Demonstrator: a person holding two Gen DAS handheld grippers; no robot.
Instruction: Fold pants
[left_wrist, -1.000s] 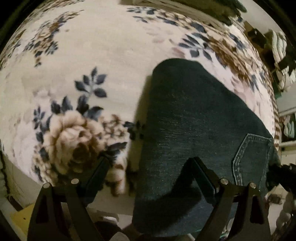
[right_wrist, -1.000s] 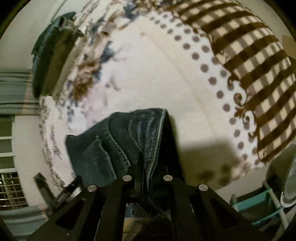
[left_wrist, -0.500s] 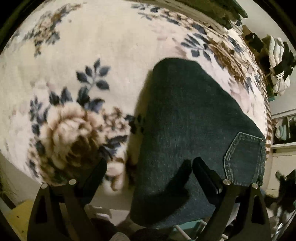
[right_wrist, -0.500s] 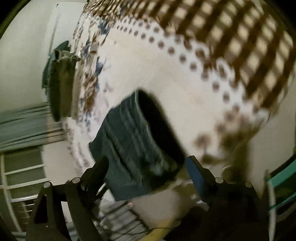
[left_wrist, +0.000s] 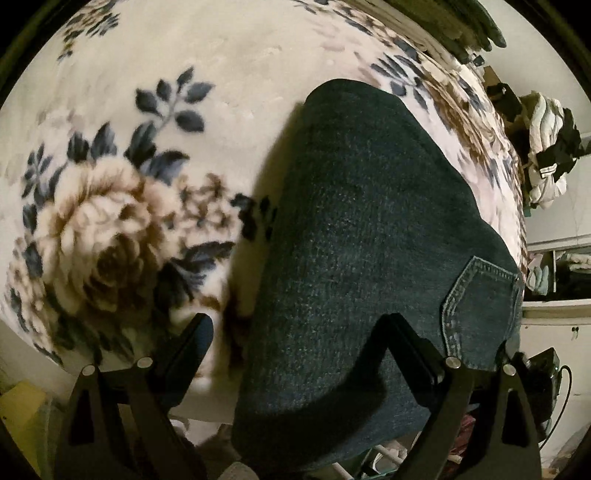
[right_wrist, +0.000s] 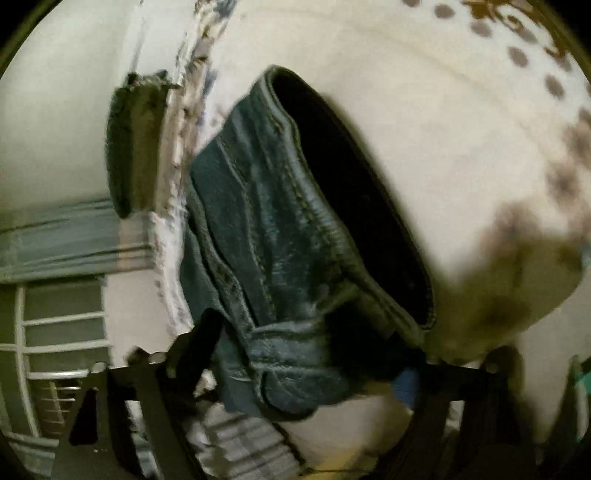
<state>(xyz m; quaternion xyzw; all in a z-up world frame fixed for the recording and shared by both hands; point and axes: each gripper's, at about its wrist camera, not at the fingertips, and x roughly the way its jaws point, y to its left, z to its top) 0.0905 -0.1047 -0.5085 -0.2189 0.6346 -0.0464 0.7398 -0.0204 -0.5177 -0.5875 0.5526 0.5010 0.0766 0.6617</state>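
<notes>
Dark blue folded jeans (left_wrist: 362, 236) lie on a floral blanket (left_wrist: 155, 110), their near end hanging over the bed's edge. A back pocket (left_wrist: 480, 306) shows at the right. My left gripper (left_wrist: 299, 332) is open just above the near end of the jeans, one finger over the blanket, the other over the denim. In the right wrist view the jeans' waistband end (right_wrist: 295, 236) fills the middle, blurred. My right gripper (right_wrist: 306, 354) is open, its fingers on either side of the waistband and not closed on it.
A dark green folded item (right_wrist: 136, 147) lies at the far end of the bed. A pile of white and dark clothes (left_wrist: 546, 147) sits by shelves at the right. A window with bars (right_wrist: 48, 332) is at the left.
My right gripper has opened and let go of the jeans' waistband, then swung and pulled back. My left gripper stayed open and shifted slightly over the jeans.
</notes>
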